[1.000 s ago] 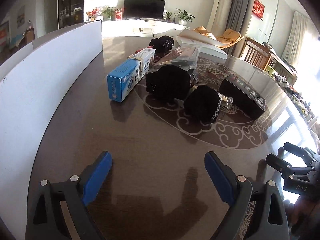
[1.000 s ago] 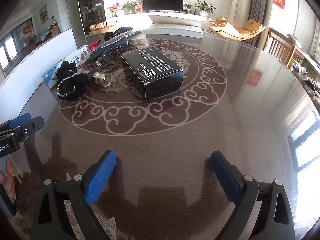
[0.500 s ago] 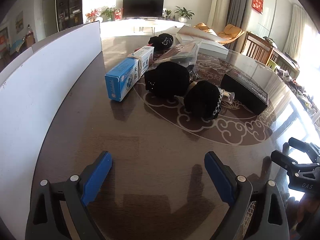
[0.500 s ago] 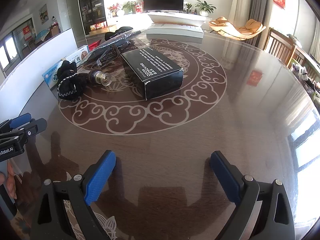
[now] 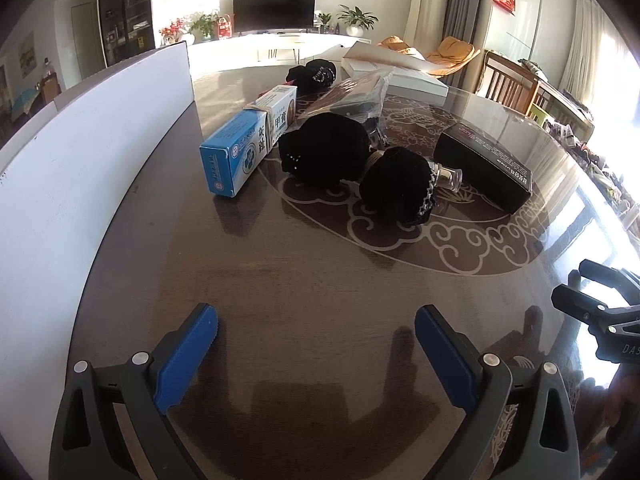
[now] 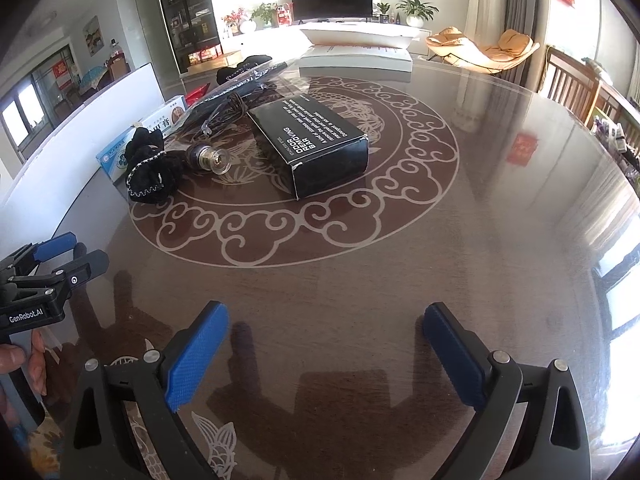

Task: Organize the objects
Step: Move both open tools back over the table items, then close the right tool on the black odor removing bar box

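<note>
Black soft pouches look light and squishy (easy to pinch in the middle); both tongs, left tongs and right tongs, hang wide apart, holding nothing.

On the table, a carton lies left of two scrunchies, themselves side by side. A bulb sits between the nearer scrunchie and a box on the right. A bag lies behind them.
</note>
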The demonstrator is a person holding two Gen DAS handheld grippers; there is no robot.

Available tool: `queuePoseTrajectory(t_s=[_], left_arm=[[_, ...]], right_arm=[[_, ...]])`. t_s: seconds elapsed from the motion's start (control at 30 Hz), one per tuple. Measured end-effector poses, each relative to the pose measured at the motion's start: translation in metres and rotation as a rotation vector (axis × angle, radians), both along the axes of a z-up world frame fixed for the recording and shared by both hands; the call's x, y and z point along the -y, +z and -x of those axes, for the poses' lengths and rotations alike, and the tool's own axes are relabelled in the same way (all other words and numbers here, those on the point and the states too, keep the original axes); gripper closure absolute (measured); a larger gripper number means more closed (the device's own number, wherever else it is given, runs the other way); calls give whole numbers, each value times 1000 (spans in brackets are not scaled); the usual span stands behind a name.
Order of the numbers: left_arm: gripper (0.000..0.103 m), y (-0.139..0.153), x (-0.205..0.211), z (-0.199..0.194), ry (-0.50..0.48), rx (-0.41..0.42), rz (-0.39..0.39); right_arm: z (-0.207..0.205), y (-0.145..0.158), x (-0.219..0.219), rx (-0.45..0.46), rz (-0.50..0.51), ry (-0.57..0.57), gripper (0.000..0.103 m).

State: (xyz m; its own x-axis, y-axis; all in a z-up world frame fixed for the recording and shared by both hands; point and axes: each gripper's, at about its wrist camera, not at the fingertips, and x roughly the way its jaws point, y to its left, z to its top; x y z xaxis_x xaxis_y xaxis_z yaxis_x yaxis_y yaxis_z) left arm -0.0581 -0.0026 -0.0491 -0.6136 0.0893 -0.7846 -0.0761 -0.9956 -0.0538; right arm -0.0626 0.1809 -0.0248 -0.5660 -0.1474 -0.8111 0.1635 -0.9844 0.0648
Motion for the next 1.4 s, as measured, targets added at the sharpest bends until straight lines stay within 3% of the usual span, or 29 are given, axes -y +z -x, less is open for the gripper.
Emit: queuePoseTrajectory(t_s=[0.23,0.47,0.67,0.93,1.0,1.03,1.3,1.4], left_arm=[[2,-1,-3,0,-2,7,27],[2,2,8,-5,-19,-13,-47],[2,2,6,-5,-13,-15,-42],[2,2,6,-5,-12,-16,-45],[2,2,8,-5,-10,-19,-56],[2,2,9,-5,-9,-22,-64],[2,3,15,-6,-5,-31,-106],[2,4,15,-6,-5,-33,-112]], right_arm=[[1,0,-24,16,-12,-19,4],[18,15,-33,0,-34,-4,4],[61,28,-2,-17,-62,87,4],[135,4,48,117,-152,267,6],[135,3,48,122,-118,283,24],[134,5,47,115,-111,266,41],[75,8,69,106,-81,320,43],[51,6,68,80,-87,285,43]])
